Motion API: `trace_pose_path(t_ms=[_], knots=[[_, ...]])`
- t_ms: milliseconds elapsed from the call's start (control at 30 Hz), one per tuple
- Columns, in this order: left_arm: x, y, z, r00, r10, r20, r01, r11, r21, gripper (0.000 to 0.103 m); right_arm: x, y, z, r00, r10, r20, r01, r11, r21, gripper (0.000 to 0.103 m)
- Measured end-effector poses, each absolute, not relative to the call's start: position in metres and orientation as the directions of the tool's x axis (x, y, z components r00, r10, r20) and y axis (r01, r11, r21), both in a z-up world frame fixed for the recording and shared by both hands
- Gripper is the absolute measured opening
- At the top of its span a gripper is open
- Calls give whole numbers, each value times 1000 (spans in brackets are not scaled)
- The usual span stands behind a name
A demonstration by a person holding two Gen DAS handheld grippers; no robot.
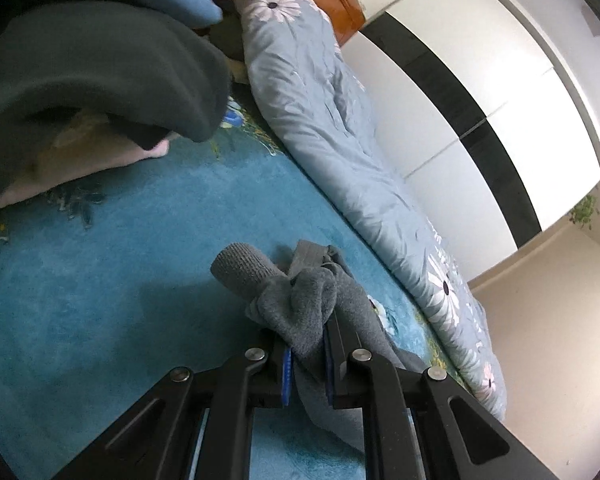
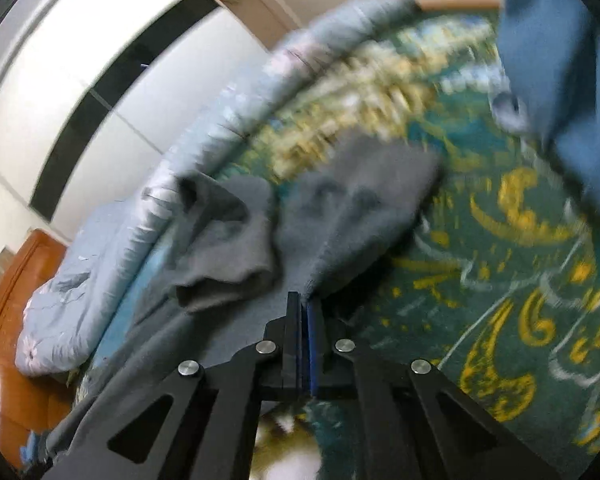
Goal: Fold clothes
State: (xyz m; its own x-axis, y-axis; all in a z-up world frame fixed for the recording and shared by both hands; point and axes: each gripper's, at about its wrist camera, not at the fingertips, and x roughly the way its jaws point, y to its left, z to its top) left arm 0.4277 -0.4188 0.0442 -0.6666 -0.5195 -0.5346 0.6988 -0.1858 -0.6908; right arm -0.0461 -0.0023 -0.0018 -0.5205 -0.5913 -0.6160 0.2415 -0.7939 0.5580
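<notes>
Grey fleece garment, bunched and unfolded, hangs between two grippers above a teal patterned bedspread; the left gripper clamps a thick wad, the right gripper pinches an edge. Folding remains.

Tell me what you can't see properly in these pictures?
- Grey garment: left view, its lower part is hidden behind the left gripper and cut by the bottom edge.
- Bedspread pattern: right view, smeared by motion blur.
- Blue cloth: right view, cut by the edge.
</notes>
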Motion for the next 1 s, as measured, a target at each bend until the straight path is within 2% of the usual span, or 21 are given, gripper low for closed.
trace_pose_path(t_ms=[133, 267, 433, 567, 667, 700, 733, 800, 1000], knots=[[455, -415, 47, -653, -552, -518, 690, -153, -707, 12, -28, 27, 29, -561, -607, -563, 299, -783, 545, 2], [470, -407, 39, -653, -538, -533, 691, -135, -710, 12, -14, 49, 18, -525, -587, -616, 301, -805, 511, 2], [467, -415, 15, -613, -482, -626, 738, -67, -671, 12, 0, 54, -8, -455, -540, -708, 281, -842, 461, 3], [464, -416, 9, -595, -469, -653, 758, -56, -650, 13, 9, 58, 4, -511, -446, -734, 244, -895, 374, 5], [461, -416, 9, -595, -467, -654, 760, -60, -648, 13, 17, 60, 27, -603, -329, -727, 195, -944, 265, 14], [461, -416, 9, -596, -466, -655, 759, -61, -648, 13, 19, 55, 35, -615, -337, -713, 213, -941, 262, 20], [460, -416, 9, -597, -464, -655, 759, -61, -648, 14, 17, 45, 41, -603, -362, -711, 246, -932, 266, 32], [459, -416, 8, -598, -460, -656, 759, -62, -648, 14, 10, 14, 43, -527, -435, -730, 325, -897, 299, 41], [455, -417, 8, -604, -449, -659, 758, -66, -649, 14, -10, -85, 21, -340, -449, -826, 399, -865, 305, 41]])
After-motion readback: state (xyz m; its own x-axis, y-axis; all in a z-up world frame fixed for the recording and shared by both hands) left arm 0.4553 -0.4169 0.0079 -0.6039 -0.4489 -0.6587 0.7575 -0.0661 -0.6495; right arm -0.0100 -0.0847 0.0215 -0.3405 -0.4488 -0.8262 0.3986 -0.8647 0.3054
